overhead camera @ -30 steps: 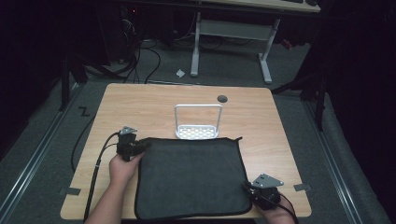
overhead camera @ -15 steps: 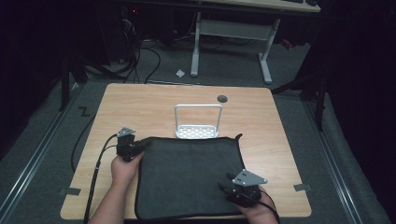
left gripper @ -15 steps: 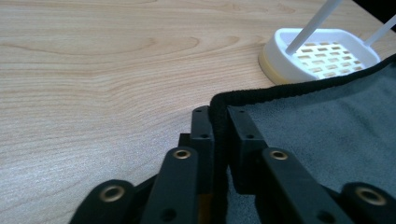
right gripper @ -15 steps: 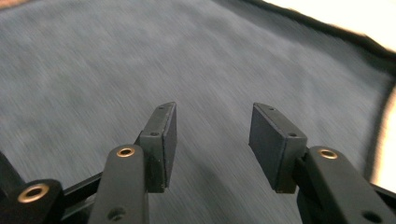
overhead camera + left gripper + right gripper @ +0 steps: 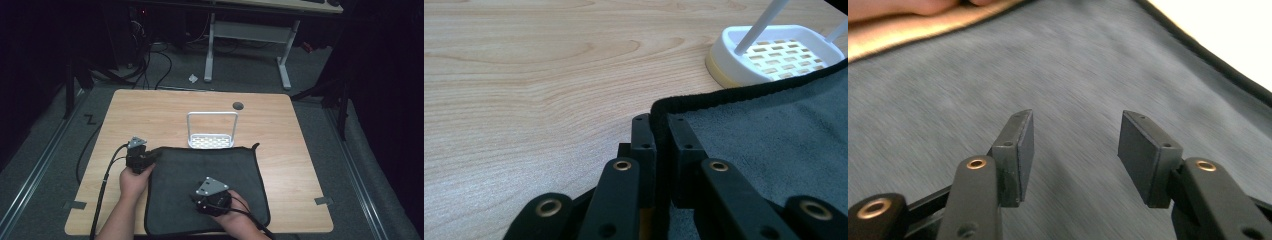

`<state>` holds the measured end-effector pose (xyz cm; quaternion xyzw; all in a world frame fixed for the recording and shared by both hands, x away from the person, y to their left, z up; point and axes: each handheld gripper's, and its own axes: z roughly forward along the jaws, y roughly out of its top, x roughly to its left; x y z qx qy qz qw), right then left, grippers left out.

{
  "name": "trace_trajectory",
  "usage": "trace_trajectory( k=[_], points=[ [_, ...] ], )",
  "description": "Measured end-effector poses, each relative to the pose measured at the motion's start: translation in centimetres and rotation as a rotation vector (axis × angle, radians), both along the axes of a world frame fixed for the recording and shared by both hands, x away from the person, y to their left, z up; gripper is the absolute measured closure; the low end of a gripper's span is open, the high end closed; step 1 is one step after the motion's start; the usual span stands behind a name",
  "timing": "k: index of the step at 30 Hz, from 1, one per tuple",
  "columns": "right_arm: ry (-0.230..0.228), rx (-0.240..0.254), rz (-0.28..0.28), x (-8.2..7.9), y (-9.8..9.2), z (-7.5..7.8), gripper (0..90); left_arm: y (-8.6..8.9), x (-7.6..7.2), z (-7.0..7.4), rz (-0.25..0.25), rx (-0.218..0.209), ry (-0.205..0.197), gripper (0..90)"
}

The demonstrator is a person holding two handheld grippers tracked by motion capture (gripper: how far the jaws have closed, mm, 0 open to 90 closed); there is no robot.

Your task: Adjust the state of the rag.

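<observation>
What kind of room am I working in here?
Probably a lab or workshop, not a home: a bare wooden table on grey carpet, loose cables on the floor behind it, and a metal-legged workbench at the back, all dimly lit.

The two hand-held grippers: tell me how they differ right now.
The left hand-held gripper is shut on the grey cloth at its far left corner; the right hand-held gripper has just been opening and holds nothing. The left sits at the cloth's edge, the right over its middle. Both have black jaws.
</observation>
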<state>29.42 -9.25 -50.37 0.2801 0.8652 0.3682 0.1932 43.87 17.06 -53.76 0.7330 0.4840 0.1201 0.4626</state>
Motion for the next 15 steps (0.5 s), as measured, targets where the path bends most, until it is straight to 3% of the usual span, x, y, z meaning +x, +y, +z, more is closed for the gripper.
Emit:
trace_trajectory(
  k=[10,12,15],
  points=[
    [0.068,0.025,0.087,0.4,6.4,-1.3,43.0,0.0,-0.1,0.0,-0.009,-0.003,-0.003,83.5],
    [0.084,0.025,0.109,0.5,7.5,-1.5,47.3,0.0,-0.1,0.0,-0.007,0.000,0.000,83.5],
    [0.085,0.019,0.131,0.3,8.5,-1.7,46.8,0.0,-0.1,0.0,-0.007,0.000,0.001,83.5]
  ],
)
